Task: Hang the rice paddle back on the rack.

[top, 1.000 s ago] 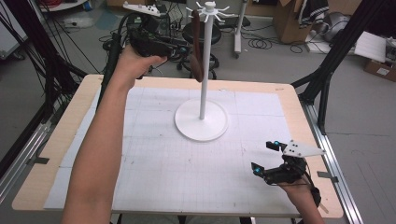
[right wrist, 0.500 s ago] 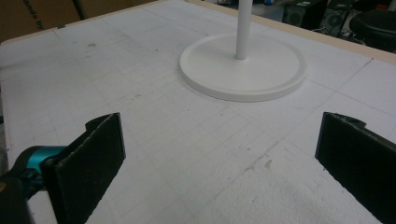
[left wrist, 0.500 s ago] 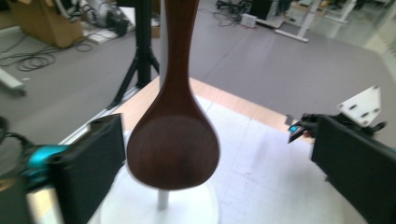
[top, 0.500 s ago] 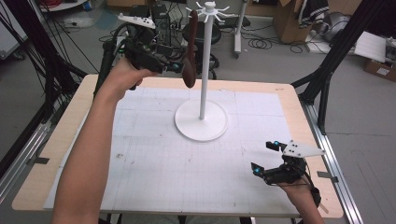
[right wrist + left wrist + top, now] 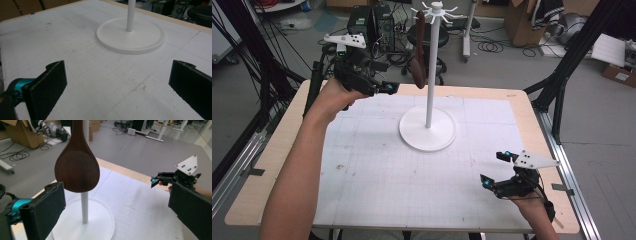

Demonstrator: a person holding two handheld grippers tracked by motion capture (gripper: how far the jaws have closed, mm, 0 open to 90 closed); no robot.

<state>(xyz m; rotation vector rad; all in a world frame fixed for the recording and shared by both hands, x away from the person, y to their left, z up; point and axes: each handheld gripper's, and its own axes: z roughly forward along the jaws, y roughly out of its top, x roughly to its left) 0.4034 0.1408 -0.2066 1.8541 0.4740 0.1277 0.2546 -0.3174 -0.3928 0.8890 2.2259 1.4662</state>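
Spoon clear of left gripper

Spoon: dark brown wood, smooth, with a low satin sheen on the bowl, upper centre of the left gripper view. Stand: white, smooth, matt, apparently plastic or painted; pole and round base finished alike. Table: pale wood edge, matt. Mat: white, matt, faintly gridded, scuffed and speckled with dark marks. Left gripper: matt black jaw faces, slightly rough; teal glossy fitting at lower left. Right gripper: grey, flat-finished top plate.
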